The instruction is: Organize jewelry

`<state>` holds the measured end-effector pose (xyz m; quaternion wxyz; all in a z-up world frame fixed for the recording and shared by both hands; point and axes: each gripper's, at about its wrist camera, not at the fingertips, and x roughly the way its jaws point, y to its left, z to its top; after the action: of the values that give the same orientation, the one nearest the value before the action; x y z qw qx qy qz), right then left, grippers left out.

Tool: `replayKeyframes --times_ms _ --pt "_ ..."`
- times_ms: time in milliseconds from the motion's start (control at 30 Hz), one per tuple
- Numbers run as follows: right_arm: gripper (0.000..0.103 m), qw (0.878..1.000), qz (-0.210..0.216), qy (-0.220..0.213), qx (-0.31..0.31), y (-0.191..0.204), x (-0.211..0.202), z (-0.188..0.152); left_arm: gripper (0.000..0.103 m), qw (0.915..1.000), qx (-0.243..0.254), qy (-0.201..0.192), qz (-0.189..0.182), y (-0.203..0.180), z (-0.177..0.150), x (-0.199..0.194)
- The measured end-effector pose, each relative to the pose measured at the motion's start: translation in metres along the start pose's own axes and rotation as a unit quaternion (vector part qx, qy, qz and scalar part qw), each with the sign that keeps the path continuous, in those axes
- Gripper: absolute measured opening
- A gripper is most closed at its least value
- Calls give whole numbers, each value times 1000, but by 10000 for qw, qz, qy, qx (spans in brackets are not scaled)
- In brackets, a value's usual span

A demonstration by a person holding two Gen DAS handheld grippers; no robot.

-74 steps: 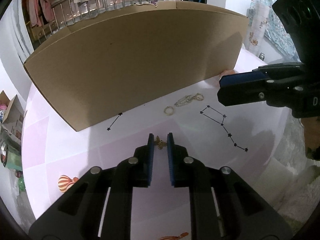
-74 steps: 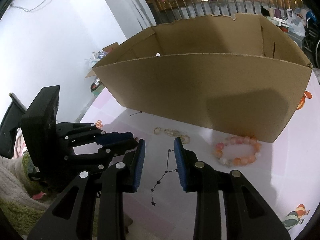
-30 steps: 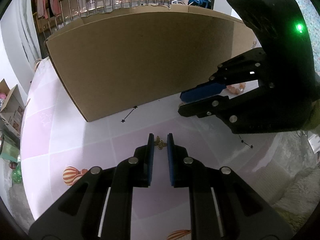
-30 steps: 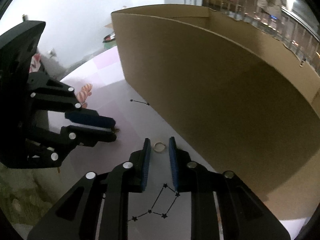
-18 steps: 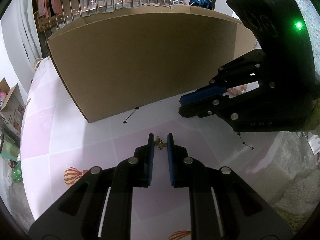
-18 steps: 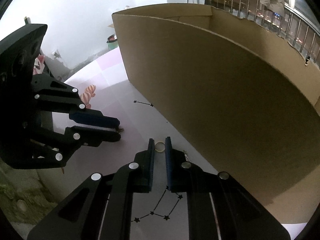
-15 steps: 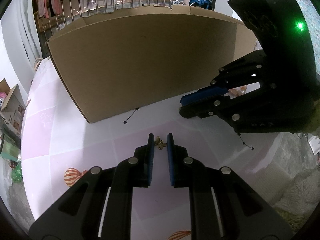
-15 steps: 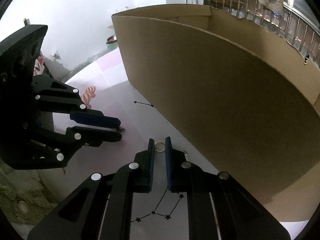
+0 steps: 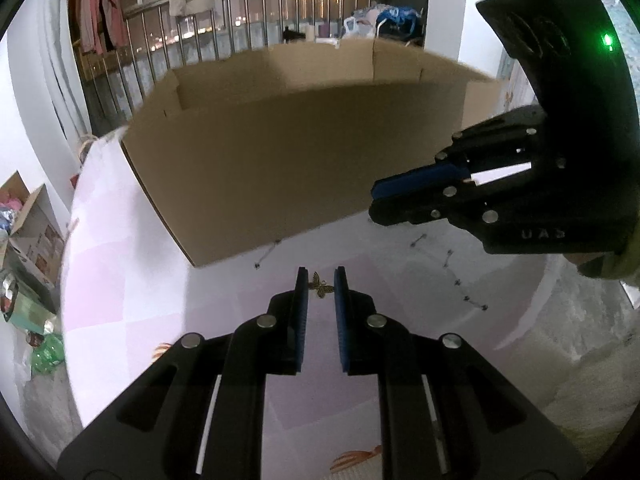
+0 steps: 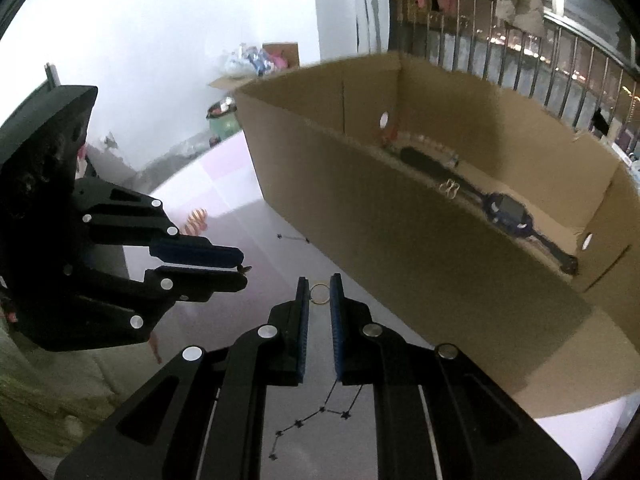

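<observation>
Left gripper (image 9: 321, 280) pinching small gold butterfly charm (image 9: 322, 287) between blue pads, holding it above pink table (image 9: 120, 280). Right gripper (image 10: 319, 289) clamping thin gold ring (image 10: 319, 294) at fingertips, likewise clear of tabletop. Open cardboard box (image 10: 420, 248) standing just ahead of both grippers, right of right gripper. Inside box, ahead-right of right gripper: dark wristwatch (image 10: 508, 210), gold earrings (image 10: 450, 188). Constellation print (image 10: 320, 416) lying under right gripper.

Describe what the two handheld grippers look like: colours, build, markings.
Both the left gripper and the right gripper are matte black linkage frames with silver rivets and ribbed blue pads. The right gripper's housing carries a lit green light and faint lettering.
</observation>
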<state>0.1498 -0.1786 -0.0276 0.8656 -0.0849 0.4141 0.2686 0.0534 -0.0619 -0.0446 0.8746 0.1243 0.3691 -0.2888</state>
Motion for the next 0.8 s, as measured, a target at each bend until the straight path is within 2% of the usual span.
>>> replayKeyframes --times_ms 300,433,567,800 --pt "11 9964 -58 -788 309 0 -61 25 12 9940 425 -990 183 -7 46 -62" --pt "11 9922 -73 -1134 504 -16 -84 47 12 9909 550 -1214 203 -1 75 -69" --pt "11 9905 -274 -1100 779 -42 -84 64 12 9923 549 -1090 193 7 102 -47" --pt "11 9880 -465 -412 1414 -86 -47 65 12 9975 321 -599 -173 16 121 8"
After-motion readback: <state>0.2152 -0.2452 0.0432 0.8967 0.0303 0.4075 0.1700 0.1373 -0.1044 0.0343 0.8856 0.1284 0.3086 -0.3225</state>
